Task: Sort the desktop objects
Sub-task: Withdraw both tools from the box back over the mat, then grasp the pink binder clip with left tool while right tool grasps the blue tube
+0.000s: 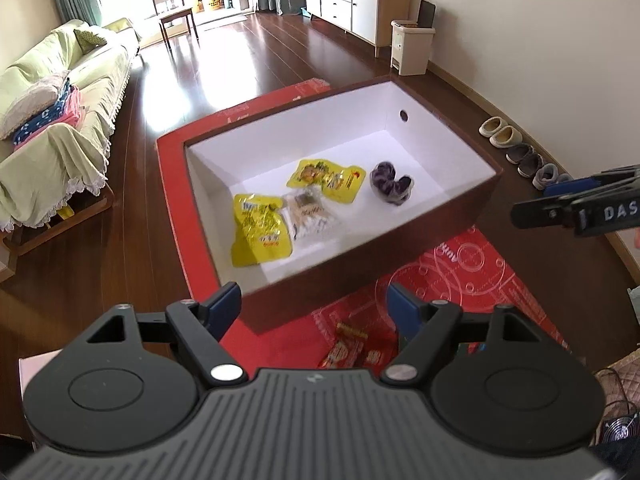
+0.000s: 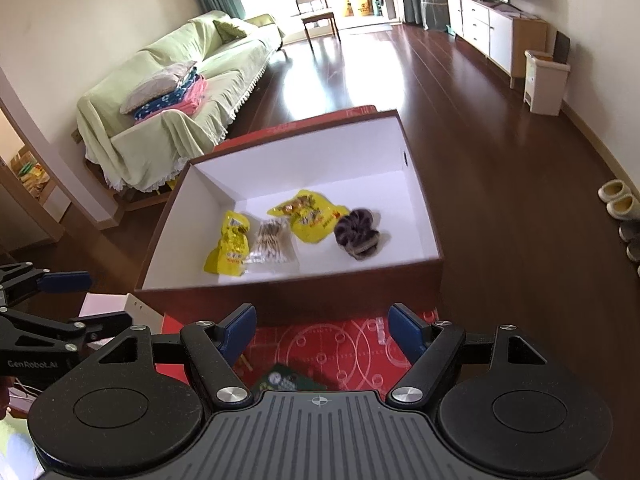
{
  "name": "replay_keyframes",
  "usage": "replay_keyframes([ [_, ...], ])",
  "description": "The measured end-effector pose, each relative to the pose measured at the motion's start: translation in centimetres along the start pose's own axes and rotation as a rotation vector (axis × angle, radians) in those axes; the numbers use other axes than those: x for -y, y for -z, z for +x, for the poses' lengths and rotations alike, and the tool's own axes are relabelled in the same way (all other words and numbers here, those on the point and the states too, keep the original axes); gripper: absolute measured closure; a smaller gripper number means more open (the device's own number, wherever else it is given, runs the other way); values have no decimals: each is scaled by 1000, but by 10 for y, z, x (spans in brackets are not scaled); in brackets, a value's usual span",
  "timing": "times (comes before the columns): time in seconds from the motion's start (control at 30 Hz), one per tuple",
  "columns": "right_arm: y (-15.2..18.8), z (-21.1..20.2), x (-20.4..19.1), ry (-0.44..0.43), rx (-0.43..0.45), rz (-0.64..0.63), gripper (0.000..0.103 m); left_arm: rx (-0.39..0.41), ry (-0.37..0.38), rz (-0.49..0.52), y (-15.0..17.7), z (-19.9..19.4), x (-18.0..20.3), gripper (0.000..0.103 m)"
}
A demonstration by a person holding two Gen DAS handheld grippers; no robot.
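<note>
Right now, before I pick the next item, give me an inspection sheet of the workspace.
Surface: red patterned mat under the box.
Job's things: box holds two yellow packets, clear cotton swab bag, purple scrunchie; red snack packet and green packet lie outside on the mat.
Clutter: pink-white item beside the box.
Grippers: left hand-held gripper open, empty; right hand-held gripper open, empty.
Cables: wires near a small fan.
Surroundings: sofa, slippers, bin.

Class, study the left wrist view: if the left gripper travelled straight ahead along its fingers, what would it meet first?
Probably the near wall of the box, which lies directly between the open fingers of the left gripper; depth is hard to judge.
</note>
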State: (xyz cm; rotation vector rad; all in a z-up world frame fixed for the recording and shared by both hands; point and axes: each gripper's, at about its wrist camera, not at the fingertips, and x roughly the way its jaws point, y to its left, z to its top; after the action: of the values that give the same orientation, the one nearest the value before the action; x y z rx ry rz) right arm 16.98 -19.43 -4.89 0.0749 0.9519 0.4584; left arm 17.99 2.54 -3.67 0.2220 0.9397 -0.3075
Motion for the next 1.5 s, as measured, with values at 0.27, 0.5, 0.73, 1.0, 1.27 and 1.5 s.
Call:
replay_keyframes([
  [0.27,29,-4,11,14,-50,35,27,-54,-4,1,42,-1,-17,26],
  [0.5,47,-2,14,10,-95,55,27,-100,36,91,74,6,-13,26],
  [0.73,64,1,20,19,-140,80,27,-161,112,173,103,35,1,26],
  [1.0,76,3,30,41,-180,116,27,-182,170,237,118,67,5,26],
  [1.27,84,9,34,48,-216,150,27,-173,200,248,122,88,1,27],
  [1.5,95,21,39,31,-267,226,27,-210,268,231,136,90,12,38],
])
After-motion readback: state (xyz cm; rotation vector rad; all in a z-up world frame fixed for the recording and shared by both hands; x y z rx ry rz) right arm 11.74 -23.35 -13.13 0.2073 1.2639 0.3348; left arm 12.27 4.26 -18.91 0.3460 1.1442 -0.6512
